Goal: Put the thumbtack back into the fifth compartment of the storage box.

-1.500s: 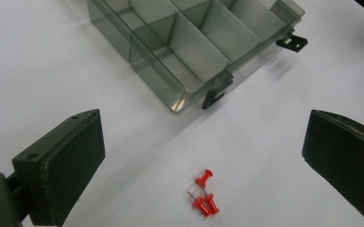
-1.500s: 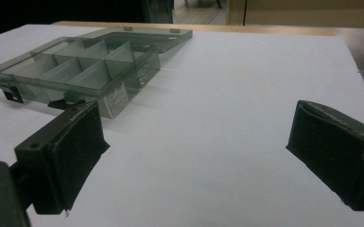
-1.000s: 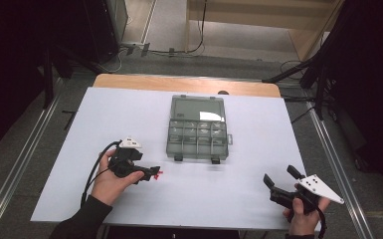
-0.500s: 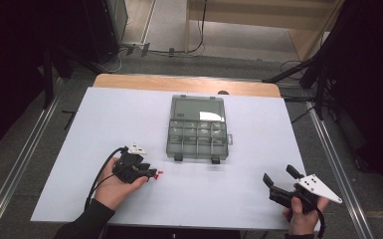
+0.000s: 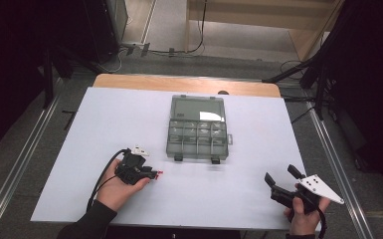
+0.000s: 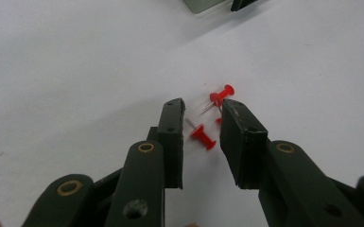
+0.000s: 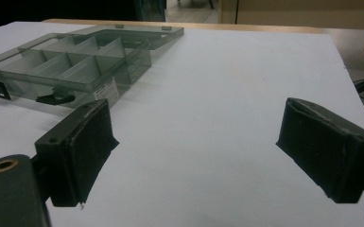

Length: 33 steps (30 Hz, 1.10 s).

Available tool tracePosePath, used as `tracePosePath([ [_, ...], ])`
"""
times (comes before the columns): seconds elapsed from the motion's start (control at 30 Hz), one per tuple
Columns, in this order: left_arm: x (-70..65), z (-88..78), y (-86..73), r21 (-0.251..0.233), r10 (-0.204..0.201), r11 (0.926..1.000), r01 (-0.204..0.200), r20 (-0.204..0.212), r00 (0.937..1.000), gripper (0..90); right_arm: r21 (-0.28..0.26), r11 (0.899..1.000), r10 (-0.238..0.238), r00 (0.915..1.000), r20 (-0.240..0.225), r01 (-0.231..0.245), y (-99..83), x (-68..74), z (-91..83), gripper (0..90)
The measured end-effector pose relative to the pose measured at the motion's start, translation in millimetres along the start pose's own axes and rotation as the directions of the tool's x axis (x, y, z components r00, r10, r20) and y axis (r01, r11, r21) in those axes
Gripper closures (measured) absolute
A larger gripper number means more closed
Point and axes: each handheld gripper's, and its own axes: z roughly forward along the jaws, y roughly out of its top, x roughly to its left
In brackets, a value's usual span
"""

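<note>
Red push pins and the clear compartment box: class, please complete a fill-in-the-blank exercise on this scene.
1. The push pins by the left hand-held gripper are coloured ____.
2. The compartment box lies with its lid ____.
3. The right hand-held gripper holds ____.
4. The box rests on a ____ sheet.

Missing words: red; open; nothing; white

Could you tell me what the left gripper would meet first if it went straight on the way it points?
Probably the small red plastic pushpin between the left gripper's narrowly parted jaws, then a second red pushpin just beyond.
</note>
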Motion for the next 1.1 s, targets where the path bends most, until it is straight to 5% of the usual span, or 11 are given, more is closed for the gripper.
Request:
tracePosePath([
  [0.17,0.8,0.6,-0.3,0.013,0.001,0.9999,-0.001,-0.005,1.0,69.3,-0.002,1.0,-0.006,1.0,0.007,0.006,0.0,-0.4,0.4,11.7],
  [0.37,0.0,-14.2,2.5,-0.044,-0.015,0.9989,0.015,-0.019,0.9997,68.9,-0.008,1.0,-0.007,0.9999,0.009,0.007,0.2,-1.4,-0.5,11.8],
  [0.57,-1.5,-12.0,0.1,-0.01,-0.021,0.9997,0.02,-0.056,0.9982,66.1,-0.008,1.0,-0.007,0.9999,0.014,0.007,0.3,-1.7,-0.7,11.9],
  [0.93,-1.6,-7.1,-3.1,0.026,-0.016,0.9995,0.018,-0.057,0.9982,66.8,-0.007,1.0,-0.008,0.9998,0.016,0.008,0.2,-2.0,-0.6,12.1],
  [1.1,-2.3,-4.2,-3.7,0.051,-0.005,0.9987,0.009,-0.078,0.997,73.8,-0.008,1.0,-0.008,0.9997,0.022,0.008,0.1,-2.7,-0.4,12.4],
])
